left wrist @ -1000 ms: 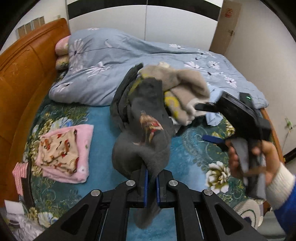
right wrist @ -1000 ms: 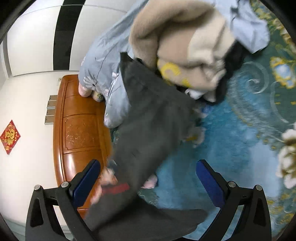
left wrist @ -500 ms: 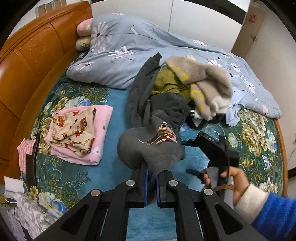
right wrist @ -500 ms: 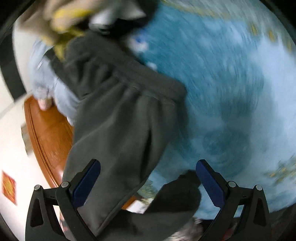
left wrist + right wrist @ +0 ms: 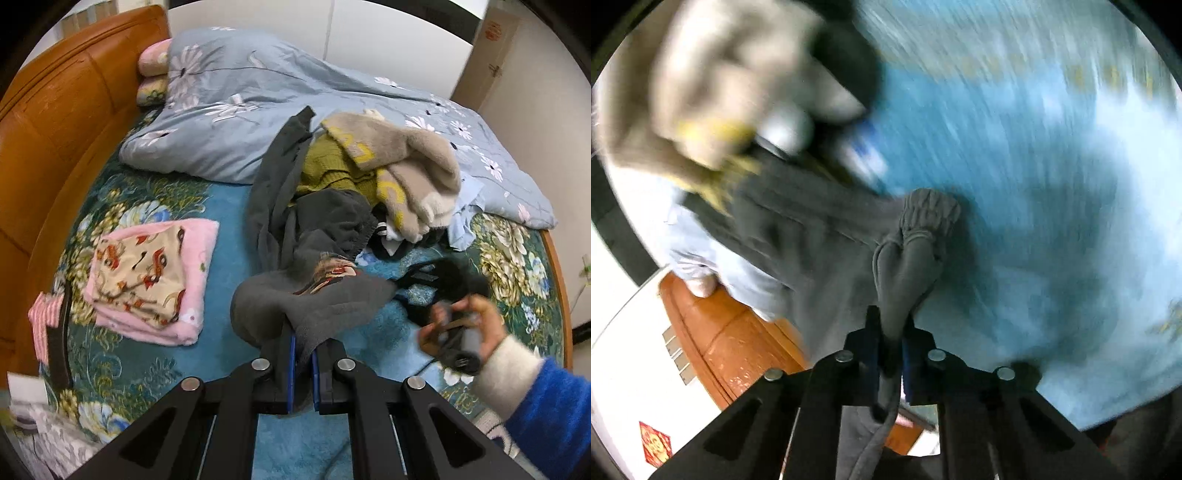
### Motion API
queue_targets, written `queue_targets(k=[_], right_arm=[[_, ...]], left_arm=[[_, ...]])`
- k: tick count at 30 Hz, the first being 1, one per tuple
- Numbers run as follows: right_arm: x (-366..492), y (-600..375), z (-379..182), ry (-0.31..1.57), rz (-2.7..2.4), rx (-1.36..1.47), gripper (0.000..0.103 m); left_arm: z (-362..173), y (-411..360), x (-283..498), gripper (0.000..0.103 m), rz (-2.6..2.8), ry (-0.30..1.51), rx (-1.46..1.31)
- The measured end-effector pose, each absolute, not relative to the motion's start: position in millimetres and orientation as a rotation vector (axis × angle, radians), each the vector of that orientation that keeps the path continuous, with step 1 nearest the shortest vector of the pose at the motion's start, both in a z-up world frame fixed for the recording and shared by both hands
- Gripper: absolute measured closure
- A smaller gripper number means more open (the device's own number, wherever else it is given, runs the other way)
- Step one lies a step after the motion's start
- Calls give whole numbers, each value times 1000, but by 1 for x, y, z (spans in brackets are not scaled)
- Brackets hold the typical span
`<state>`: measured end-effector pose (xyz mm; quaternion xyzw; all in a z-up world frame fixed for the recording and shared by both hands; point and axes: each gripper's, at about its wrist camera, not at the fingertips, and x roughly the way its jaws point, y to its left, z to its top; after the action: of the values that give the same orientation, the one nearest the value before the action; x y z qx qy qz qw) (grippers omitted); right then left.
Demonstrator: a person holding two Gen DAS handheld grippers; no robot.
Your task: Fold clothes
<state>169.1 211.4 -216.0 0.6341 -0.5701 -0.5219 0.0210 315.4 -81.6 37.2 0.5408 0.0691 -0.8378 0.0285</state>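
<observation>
A dark grey sweatshirt (image 5: 317, 295) with a printed patch trails from the clothes pile toward me over the blue bedspread. My left gripper (image 5: 303, 354) is shut on its near edge. In the left wrist view a hand holds my right gripper (image 5: 424, 280), blurred, at the garment's right side. The right wrist view, heavily blurred, has my right gripper (image 5: 892, 343) shut on the grey sweatshirt's ribbed cuff (image 5: 923, 221). A heap of beige, olive and black clothes (image 5: 391, 173) lies behind.
A folded pink and patterned stack (image 5: 147, 273) lies on the bed at left. A rumpled blue floral duvet (image 5: 258, 96) covers the far half. An orange wooden headboard (image 5: 55, 110) runs along the left. A striped item (image 5: 44, 325) sits near the left edge.
My right gripper went from open and beside the sweatshirt to shut on its ribbed cuff. The left gripper kept its hold while the garment settled lower over the bed.
</observation>
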Motion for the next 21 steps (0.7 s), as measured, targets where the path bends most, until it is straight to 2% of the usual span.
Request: queue_targets(k=[5,10,16,19,21], right_arm=[[151,281,-142,-1654,-1948,1740,97],[174,359,-73,-1560,-2240,1562,97],[231,407,-49,-1554,-2469,1479,97],[257,427,-48,-1622,-2501,1501,97],[273,437,-51,-1676,-2515,1512,97]], left_arm=[[26,-56,292,96,-2712,210,1759],[14,6,273,96,-2866,147,1914],[-5,82,274,94,-2967,32,2148],[-26,93,272,93,-2881,92,2288],[-40,89,273,90,-2794,213,2371]])
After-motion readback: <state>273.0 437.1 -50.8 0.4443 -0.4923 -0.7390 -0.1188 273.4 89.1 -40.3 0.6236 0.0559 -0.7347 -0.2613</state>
